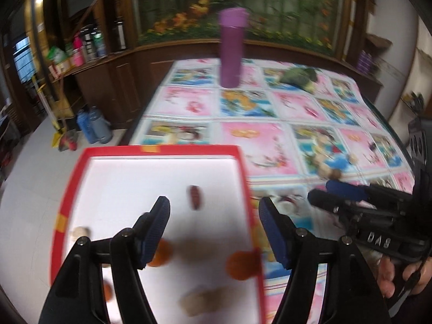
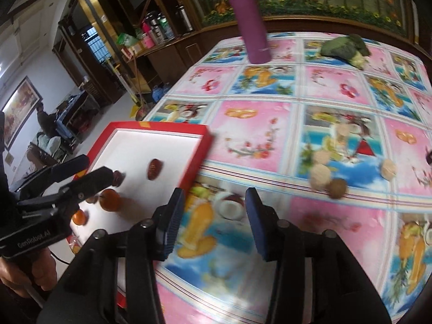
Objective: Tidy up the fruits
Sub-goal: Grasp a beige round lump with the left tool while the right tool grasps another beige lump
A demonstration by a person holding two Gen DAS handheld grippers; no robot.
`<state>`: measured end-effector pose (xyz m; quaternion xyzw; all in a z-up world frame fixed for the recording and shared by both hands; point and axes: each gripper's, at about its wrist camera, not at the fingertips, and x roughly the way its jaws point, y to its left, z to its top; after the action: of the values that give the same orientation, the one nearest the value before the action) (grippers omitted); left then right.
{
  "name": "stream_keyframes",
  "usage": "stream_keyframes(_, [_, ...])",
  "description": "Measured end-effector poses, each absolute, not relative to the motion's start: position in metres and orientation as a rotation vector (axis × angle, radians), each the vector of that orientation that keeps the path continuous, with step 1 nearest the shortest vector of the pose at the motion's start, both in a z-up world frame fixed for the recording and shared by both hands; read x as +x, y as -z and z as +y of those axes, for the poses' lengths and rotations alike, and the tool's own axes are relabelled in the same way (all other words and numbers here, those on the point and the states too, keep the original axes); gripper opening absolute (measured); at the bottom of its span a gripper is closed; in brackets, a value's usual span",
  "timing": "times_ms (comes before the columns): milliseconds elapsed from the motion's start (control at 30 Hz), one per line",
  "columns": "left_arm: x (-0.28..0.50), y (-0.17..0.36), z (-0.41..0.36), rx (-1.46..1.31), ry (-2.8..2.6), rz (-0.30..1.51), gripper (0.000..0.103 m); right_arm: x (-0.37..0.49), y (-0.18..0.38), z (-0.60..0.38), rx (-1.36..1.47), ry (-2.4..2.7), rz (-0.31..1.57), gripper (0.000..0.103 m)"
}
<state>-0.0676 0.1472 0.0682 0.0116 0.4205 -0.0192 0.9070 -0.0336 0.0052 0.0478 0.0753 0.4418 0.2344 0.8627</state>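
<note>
Fruit is split between two places: a red date (image 2: 154, 168) and two oranges (image 2: 110, 199) lie in our red-rimmed tray (image 2: 201, 145) at the table's near left corner, while pale round fruits (image 2: 320, 176) and a brown one (image 2: 337, 188) sit loose on the patterned tablecloth (image 2: 270, 135) to the right. Our left gripper (image 1: 214, 228) hovers over the tray, fingers spread, holding nothing. Our right gripper (image 2: 215, 217) hangs above the cloth just beside the tray, likewise released. A purple flask (image 2: 249, 19) and a green vegetable (image 2: 343, 47) stand at the far edge.
</note>
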Motion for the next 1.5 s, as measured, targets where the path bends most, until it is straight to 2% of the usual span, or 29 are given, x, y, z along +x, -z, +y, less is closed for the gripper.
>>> stream_keyframes(467, [-0.054,-0.05,0.07,0.112,0.133,0.94,0.068,-0.022,-0.024,-0.162,0.379,-0.242,0.897,0.048])
stream_keyframes(767, [-0.047,-0.042,0.062,0.119,0.138,0.964,0.068,-0.027,-0.026,-0.123,0.204,-0.354,0.855,0.048])
stream_keyframes(1300, [-0.027,-0.023,0.043,0.121,0.183,0.996,0.068,0.023,-0.015,-0.125,0.139,-0.201,0.881,0.048])
stream_keyframes(1367, [-0.021,-0.02,0.038,0.117,0.201,0.999,0.068,0.026,-0.012,-0.123,0.119,-0.19,0.886,0.046])
stream_keyframes(1433, [-0.015,-0.015,0.032,0.127,0.213,1.006,0.068,0.03,-0.009,-0.122,0.109,-0.184,0.902,0.039])
stream_keyframes(1500, [-0.01,-0.011,0.026,0.141,0.217,1.014,0.068,0.03,-0.009,-0.122,0.098,-0.182,0.895,0.037])
